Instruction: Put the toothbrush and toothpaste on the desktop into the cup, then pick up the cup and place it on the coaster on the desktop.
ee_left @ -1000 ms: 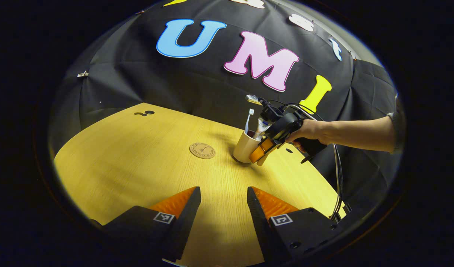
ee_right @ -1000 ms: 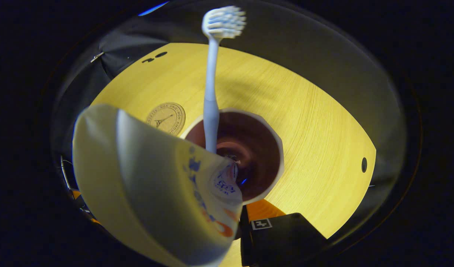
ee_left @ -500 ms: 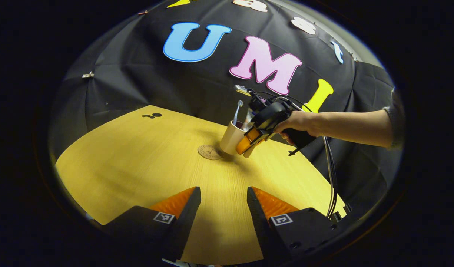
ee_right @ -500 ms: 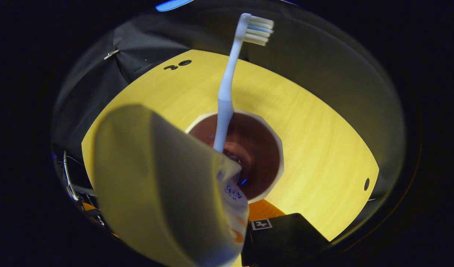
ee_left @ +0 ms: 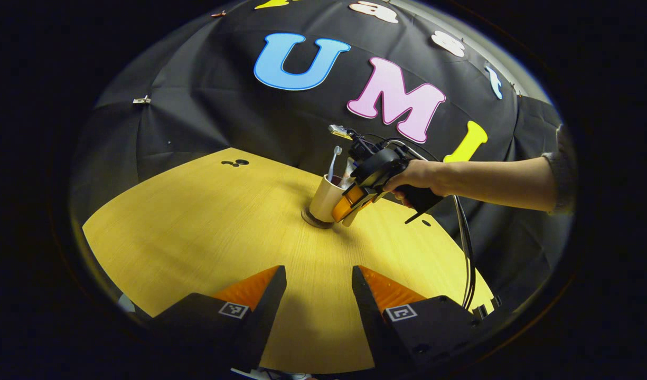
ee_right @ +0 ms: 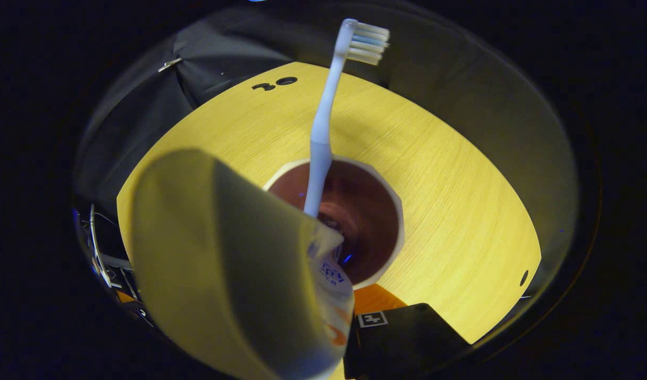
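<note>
Taking the cup (ee_left: 324, 199) as the landmark, the left tongs (ee_left: 319, 287) sat well short of it on the near side, low over the desk (ee_left: 196, 232), fingers parted with bare wood between them and nothing held. The cup itself stood tilted a little, its base over the coaster (ee_left: 311, 218), whose dark edge peeked out at the cup's left foot; whether the base was fully down and flat could not be told. Inside the cup, the toothbrush (ee_right: 323, 126) stood nearly upright, head uppermost, with the toothpaste (ee_right: 233, 264) leaning against the rim on the near side. Just right of the cup, the right tongs (ee_left: 349, 206) were clamped on its wall, one finger on the outside and the other apparently reaching in over the rim, with the hand (ee_left: 418, 182) behind them. The next move probably turned on the vertical line from cup base to coaster: a straight settle downward, then letting go without dragging the cup sideways.
</note>
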`<state>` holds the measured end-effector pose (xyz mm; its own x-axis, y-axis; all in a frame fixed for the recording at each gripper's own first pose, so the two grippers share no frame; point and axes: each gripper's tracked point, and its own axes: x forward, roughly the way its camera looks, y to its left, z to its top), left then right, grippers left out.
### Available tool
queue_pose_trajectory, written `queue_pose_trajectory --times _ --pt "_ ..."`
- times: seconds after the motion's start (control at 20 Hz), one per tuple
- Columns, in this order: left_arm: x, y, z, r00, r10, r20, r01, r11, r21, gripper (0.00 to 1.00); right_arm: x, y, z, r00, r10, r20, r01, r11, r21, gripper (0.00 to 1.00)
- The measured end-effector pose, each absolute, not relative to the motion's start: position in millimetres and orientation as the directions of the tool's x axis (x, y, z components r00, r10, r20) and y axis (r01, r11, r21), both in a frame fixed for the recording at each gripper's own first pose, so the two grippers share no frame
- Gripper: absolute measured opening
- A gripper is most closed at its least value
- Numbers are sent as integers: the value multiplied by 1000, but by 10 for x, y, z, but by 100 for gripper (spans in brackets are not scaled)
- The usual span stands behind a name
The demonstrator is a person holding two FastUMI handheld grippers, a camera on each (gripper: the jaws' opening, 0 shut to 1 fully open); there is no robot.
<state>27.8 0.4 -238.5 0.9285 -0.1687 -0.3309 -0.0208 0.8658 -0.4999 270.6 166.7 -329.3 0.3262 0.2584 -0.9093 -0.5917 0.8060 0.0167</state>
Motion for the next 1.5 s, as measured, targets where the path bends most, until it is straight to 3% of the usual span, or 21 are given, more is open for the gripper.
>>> queue_pose_trajectory --times 0.85,1.0,1.1,1.25,1.5 --pt "348 139 -2395 926 -156 -344 -40 865 -500 79 2762 1797 -3446 317 235 -919 -597 802 0 34" --pt "355 161 -2355 927 -153 -342 -38 869 -493 79 2748 1816 -3430 318 237 -918 -588 809 5 46" --pt "348 167 -2326 927 -153 -342 -37 871 -490 80 2722 1784 -3409 318 234 -919 -592 806 1 67" --pt "317 191 -2286 928 -154 -338 -32 873 -486 79 2734 1768 -3311 344 239 -908 -586 810 -9 59" --pt "303 218 -2154 931 -157 -328 -19 879 -476 79 2713 1733 -2895 418 285 -862 -569 822 -4 61"
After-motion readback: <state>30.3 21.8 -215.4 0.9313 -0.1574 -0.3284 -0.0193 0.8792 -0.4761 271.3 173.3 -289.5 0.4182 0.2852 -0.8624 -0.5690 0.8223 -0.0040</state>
